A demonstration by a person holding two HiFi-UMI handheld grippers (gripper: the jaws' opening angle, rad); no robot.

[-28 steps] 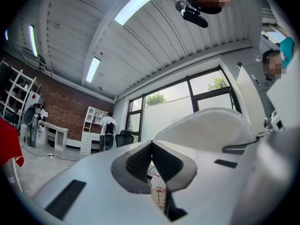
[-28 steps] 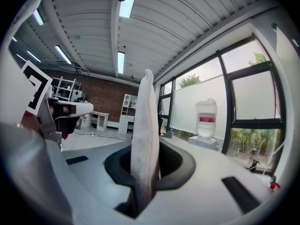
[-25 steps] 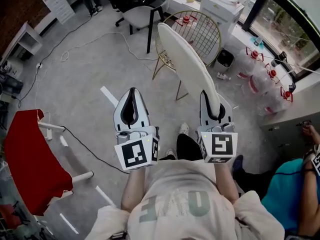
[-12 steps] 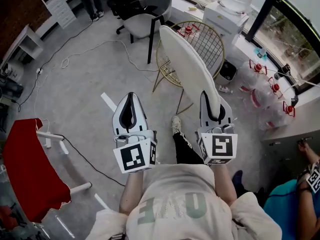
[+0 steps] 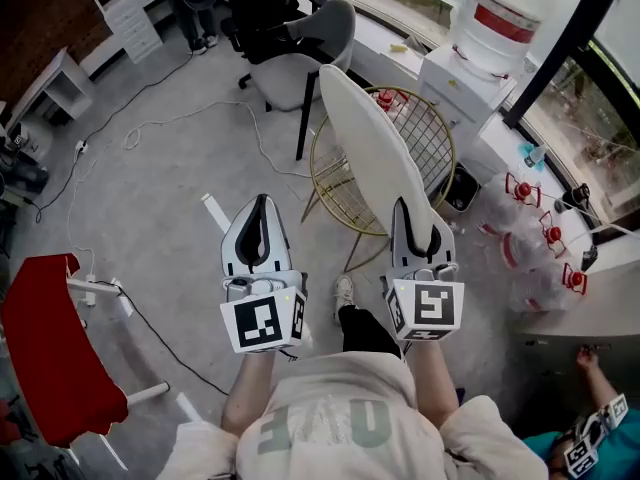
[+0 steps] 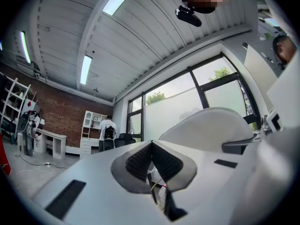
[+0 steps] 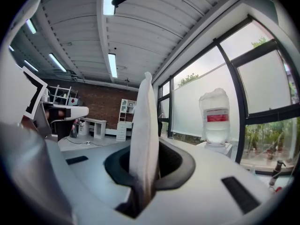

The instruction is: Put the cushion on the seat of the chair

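A long white cushion (image 5: pixel 372 148) stands on edge, and my right gripper (image 5: pixel 412 208) is shut on its near end. In the right gripper view the cushion (image 7: pixel 144 121) rises upright from between the pads of the right gripper (image 7: pixel 146 146). The cushion's far part hangs over the round gold wire chair (image 5: pixel 432 143), above its seat and not resting on it. My left gripper (image 5: pixel 262 203) is level beside the right one, to the left of the chair, shut on nothing. In the left gripper view its pads (image 6: pixel 151 144) meet, and the cushion (image 6: pixel 211 128) shows at the right.
A grey office chair (image 5: pixel 310 53) stands just beyond the gold chair. A water dispenser (image 5: pixel 500 23), water jugs (image 5: pixel 530 218) and a small black bin (image 5: pixel 462 188) line the window side. A red seat (image 5: pixel 50 353) and floor cables (image 5: pixel 180 118) lie left. Another person (image 5: pixel 590 438) is at bottom right.
Both grippers have moved forward together with the cushion. The gold chair has come closer, and the cushion now reaches over its seat.
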